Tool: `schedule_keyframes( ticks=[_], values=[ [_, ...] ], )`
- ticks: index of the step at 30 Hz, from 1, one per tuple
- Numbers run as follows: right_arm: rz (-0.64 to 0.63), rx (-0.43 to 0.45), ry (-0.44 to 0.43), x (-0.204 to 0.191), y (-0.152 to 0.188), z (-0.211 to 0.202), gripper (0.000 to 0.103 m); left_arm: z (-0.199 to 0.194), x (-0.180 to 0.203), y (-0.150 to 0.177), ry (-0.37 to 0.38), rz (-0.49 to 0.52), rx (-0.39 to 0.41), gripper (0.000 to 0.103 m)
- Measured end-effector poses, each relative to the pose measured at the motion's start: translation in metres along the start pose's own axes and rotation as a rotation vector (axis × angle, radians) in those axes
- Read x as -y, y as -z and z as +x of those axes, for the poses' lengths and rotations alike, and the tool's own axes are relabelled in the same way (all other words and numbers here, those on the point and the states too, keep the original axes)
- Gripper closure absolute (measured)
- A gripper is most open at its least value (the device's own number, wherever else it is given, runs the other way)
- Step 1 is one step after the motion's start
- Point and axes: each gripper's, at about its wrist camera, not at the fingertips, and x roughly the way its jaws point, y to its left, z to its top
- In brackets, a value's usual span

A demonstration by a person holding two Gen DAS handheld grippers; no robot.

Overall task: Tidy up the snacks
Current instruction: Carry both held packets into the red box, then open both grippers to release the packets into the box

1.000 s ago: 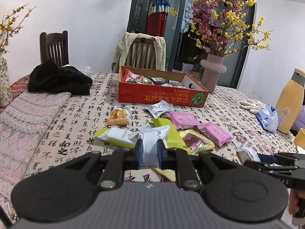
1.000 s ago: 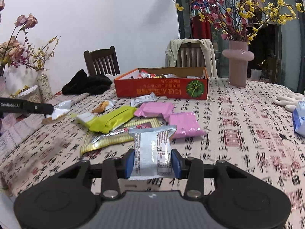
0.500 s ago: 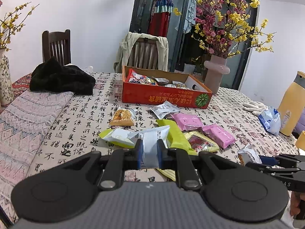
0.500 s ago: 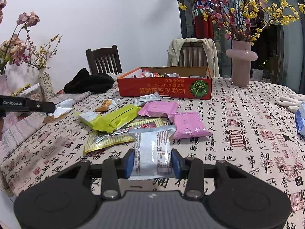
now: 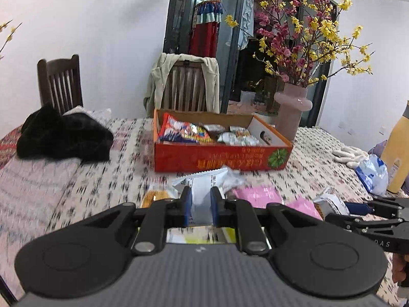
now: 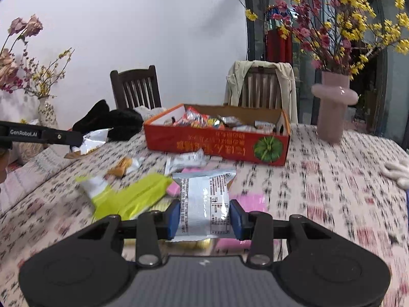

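White packet [image 5: 200,197] | clamped between jaws | left gripper [image 5: 200,211]

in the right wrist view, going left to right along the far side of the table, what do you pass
black fabric heap → red cardboard snack box → pink glass vase of flowers → white glove at the right edge
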Motion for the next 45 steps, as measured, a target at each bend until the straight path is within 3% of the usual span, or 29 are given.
schedule_keyframes(
  ticks=[15,25,36,45],
  values=[
    [-0.099,0.044,-0.022,0.011,-0.080,0.086,0.063,0.089,-0.017,-0.069,-0.010,0.056,0.045,0.087],
    [-0.095,0.070,-0.050,0.020,-0.142,0.162,0.063,0.165,-0.031,-0.108,-0.025,0.062,0.038,0.087],
    [-0.008,-0.060,-0.119,0.017,-0.147,0.271,0.063,0.244,-0.038,-0.085,-0.060,0.119,-0.104,0.087],
    [-0.046,-0.142,-0.117,0.009,-0.135,0.297,0.063,0.253,-0.037,-0.072,-0.041,0.124,-0.148,0.086]
  ],
)
